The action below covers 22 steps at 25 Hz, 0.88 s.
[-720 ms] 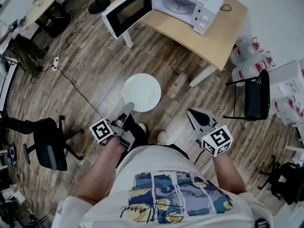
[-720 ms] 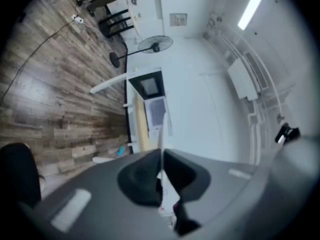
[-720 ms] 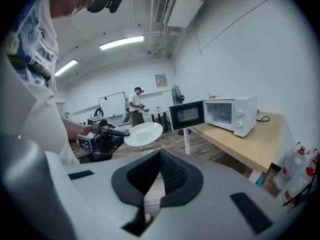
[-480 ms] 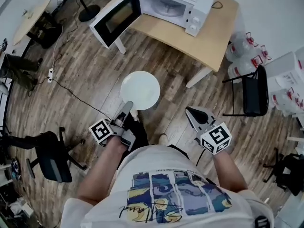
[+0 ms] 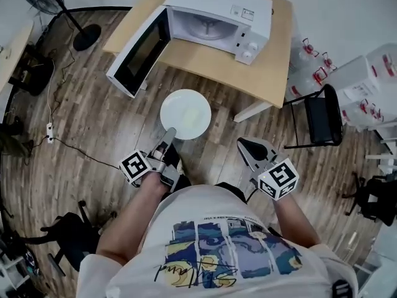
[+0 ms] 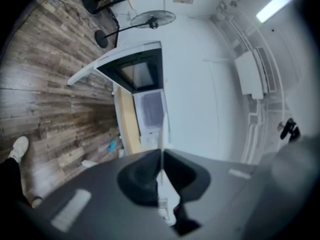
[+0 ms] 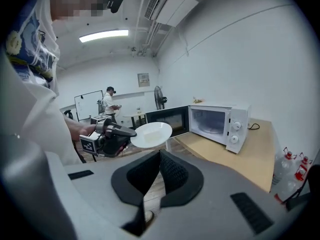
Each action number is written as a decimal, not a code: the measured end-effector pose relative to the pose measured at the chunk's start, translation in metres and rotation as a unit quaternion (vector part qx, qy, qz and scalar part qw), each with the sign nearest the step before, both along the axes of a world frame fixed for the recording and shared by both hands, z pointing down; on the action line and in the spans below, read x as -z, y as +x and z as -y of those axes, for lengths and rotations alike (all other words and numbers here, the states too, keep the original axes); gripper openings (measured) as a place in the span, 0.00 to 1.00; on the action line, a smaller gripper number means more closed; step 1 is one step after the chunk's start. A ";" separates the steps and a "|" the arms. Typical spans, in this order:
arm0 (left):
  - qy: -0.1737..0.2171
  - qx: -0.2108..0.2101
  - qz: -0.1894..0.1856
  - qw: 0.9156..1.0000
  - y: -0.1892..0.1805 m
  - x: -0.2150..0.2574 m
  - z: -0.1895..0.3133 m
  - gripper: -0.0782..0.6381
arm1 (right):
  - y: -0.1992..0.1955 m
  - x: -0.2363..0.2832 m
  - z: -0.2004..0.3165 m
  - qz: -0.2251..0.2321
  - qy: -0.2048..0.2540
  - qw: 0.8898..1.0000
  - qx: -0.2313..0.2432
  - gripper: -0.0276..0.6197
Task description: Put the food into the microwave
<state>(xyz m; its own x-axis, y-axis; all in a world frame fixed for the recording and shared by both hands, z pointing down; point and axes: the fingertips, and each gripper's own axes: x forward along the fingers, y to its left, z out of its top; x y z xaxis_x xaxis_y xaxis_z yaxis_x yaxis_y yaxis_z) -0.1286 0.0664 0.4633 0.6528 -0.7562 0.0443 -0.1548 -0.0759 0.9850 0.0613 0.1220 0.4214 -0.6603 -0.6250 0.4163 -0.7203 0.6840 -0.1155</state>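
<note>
**Q:** Why is the left gripper [image 5: 168, 135] level?
**A:** Clamped on the plate [image 5: 178, 103] rim, it holds the food [image 5: 192, 114] flat, just short of the open microwave [image 5: 217, 11] on the tabletop [image 5: 273, 67].
**Q:** And the right gripper [image 5: 247, 149]?
**A:** Jaws together, empty — held aside, probably free for the door.

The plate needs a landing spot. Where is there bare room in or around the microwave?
The microwave cavity is bare past its open door. The table has a free strip along the microwave's front and beside its knobs. Bottles and a black chair crowd the floor beyond that end.
</note>
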 end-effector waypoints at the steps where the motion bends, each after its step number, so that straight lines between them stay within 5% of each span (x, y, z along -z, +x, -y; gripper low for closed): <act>1: 0.000 -0.010 -0.001 1.000 -0.002 -0.002 0.012 0.14 | -0.006 0.000 0.009 -0.001 0.000 1.000 -0.009 0.05; 7: -0.020 -0.035 -0.001 0.999 -0.008 -0.019 0.081 0.14 | -0.036 0.001 0.051 -0.009 -0.001 0.999 -0.053 0.18; 12: -0.019 -0.037 0.008 0.999 0.011 -0.033 0.142 0.14 | -0.028 -0.005 0.084 -0.013 -0.010 0.998 -0.059 0.19; 22: -0.052 0.019 0.009 0.998 0.057 -0.064 0.269 0.14 | 0.019 -0.004 0.192 -0.009 -0.015 1.000 0.006 0.20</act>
<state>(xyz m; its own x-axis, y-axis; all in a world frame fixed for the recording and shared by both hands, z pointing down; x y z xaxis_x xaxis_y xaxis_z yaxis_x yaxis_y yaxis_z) -0.0721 -0.2029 0.5276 0.6214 -0.7716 0.1362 -0.1735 0.0340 0.9842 0.0805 -0.0697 0.4256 -0.6599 -0.6038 0.4471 -0.7139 0.6894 -0.1226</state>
